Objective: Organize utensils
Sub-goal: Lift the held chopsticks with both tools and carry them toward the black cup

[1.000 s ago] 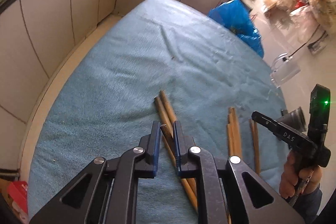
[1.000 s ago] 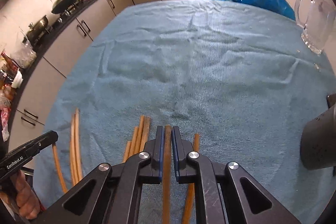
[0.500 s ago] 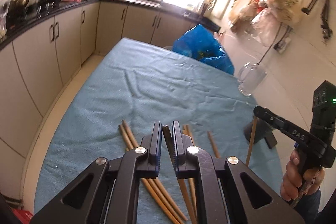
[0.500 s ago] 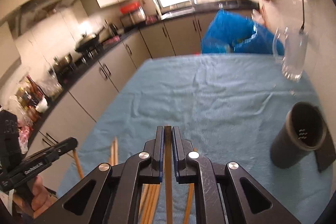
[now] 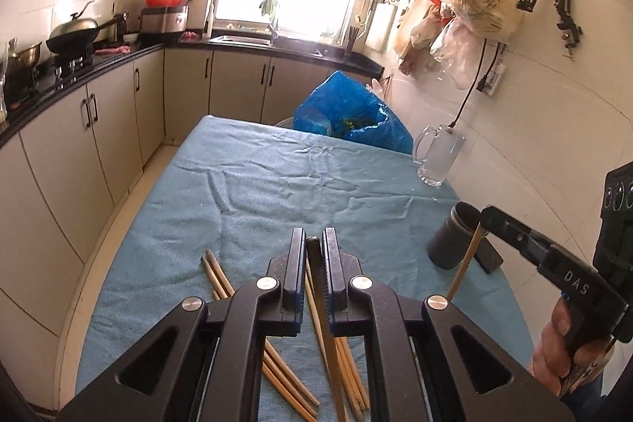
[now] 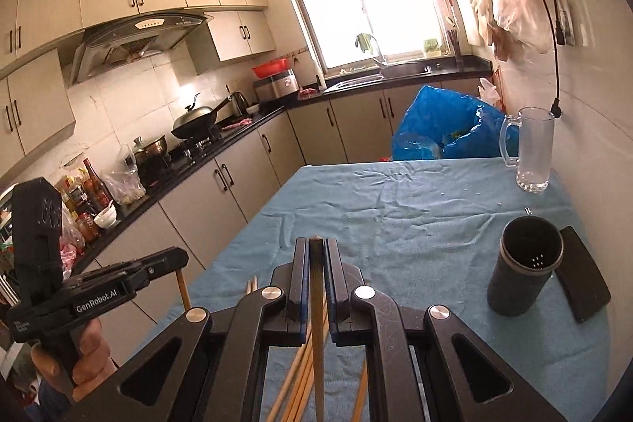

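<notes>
Each hand-held gripper pinches one chopstick, lifted above the table [image 6: 435, 208]. The left hand-held gripper [image 5: 315, 263] grips a dark-tipped chopstick [image 5: 330, 339]; the right hand-held gripper [image 6: 315, 263] grips another chopstick [image 6: 316, 323]. The other chopsticks [image 5: 277, 362] lie loose on the blue cloth, well to the left of the black holder [image 6: 522, 267], which stands upright and looks empty. The step in hand seems to be carrying. Next, each stick must be turned tip down and lowered into the holder's mouth.

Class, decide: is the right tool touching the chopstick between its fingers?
Touching. The right wrist view shows the right tool shut on the chopstick, both fingers pressed against its sides with no gap.
</notes>
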Motion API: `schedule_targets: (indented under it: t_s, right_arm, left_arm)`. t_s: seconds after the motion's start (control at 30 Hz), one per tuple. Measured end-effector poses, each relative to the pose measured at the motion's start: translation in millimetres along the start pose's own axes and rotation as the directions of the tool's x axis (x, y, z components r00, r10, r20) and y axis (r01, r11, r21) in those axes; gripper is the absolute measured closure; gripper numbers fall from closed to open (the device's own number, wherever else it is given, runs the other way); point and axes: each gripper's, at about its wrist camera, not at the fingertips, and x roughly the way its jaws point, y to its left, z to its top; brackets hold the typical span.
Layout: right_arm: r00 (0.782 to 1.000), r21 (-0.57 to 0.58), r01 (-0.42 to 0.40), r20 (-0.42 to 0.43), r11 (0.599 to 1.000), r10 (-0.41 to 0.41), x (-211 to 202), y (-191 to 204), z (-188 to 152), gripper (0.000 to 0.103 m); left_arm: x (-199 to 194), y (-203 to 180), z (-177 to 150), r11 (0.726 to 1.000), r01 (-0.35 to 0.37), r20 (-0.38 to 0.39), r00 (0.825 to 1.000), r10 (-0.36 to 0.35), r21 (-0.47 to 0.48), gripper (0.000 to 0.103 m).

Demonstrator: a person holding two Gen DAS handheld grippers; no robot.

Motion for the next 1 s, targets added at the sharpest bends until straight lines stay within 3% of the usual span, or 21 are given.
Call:
schedule_targets:
  t_s: [1.0]
  right_arm:
    - [0.999,0.057,-0.004,0.053,0.998,0.001,-31.0,-8.0,-0.8,0.095]
  left_arm:
    - [-17.4,-22.5,15.9,0.999,0.026,0.051,0.998,-0.027,0.026,0.097]
